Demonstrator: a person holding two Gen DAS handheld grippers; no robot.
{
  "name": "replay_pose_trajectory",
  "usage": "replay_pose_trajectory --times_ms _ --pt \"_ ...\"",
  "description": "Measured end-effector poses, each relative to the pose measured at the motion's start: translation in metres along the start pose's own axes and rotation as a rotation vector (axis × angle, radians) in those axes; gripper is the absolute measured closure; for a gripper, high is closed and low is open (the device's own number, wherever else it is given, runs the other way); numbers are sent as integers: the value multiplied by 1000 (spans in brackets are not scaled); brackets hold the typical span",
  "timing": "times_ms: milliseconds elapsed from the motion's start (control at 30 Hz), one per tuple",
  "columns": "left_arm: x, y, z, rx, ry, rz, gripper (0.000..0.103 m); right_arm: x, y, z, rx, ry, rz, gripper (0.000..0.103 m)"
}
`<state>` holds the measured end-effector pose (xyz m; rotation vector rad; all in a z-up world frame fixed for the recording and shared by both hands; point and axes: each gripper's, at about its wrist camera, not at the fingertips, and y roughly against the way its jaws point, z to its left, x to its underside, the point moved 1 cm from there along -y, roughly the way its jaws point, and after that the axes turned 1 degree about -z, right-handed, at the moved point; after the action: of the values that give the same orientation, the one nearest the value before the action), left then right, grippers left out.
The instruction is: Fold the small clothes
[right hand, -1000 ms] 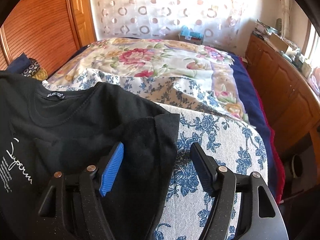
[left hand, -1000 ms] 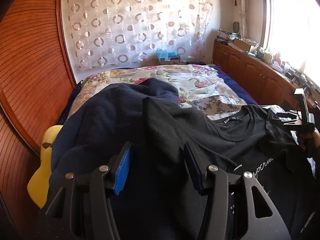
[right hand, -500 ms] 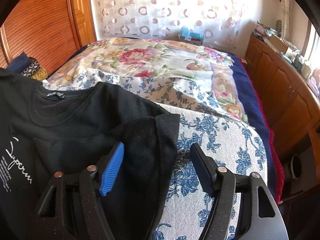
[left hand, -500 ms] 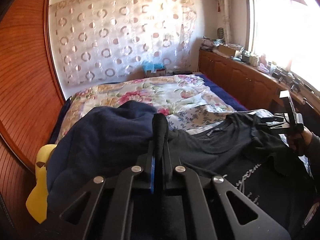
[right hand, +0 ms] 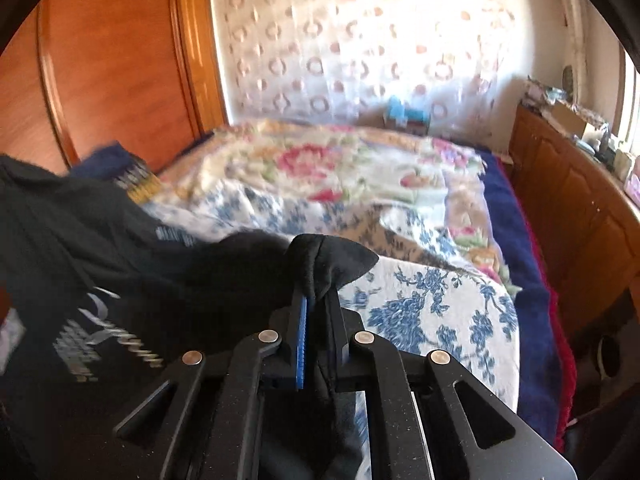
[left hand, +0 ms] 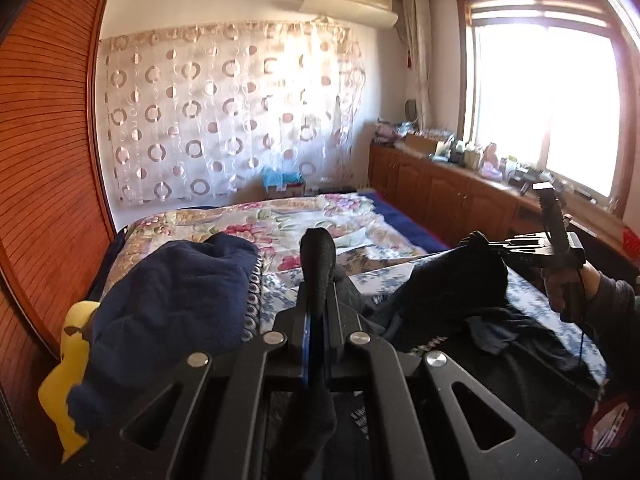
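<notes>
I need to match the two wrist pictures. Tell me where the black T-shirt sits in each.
Left wrist: black T-shirt at centre and right, a fold pinched in the near jaws, another lifted at right.
Right wrist: it fills the left, its edge pinched at centre.
Shared landmark: circle-patterned curtain.

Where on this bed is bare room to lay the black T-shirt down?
Free: the blue-flowered cover right of the black T-shirt, up to the navy edge, and the floral quilt behind. Crowded: the left side, with the navy garment and yellow item. Both grippers pinch the shirt.
</notes>
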<state>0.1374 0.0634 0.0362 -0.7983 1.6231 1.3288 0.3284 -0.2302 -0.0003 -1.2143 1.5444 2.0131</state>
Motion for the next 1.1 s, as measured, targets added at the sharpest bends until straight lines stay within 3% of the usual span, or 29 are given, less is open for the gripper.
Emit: replay_pose_trajectory --times_ms 433,567,700,967,1100 --pt "61 80 -10 15 32 -1 102 71 126 35 -5 -30 -87 98" --pt "86 108 -12 20 86 7 102 103 155 41 -9 -53 -75 98" --pt "103 127 -15 -10 71 20 102 131 182 46 -12 -78 -55 98" --pt "120 148 -8 -36 104 26 102 154 224 61 -4 -72 -40 98" --pt "132 146 -3 -42 112 69 101 166 225 73 -10 -43 1 98"
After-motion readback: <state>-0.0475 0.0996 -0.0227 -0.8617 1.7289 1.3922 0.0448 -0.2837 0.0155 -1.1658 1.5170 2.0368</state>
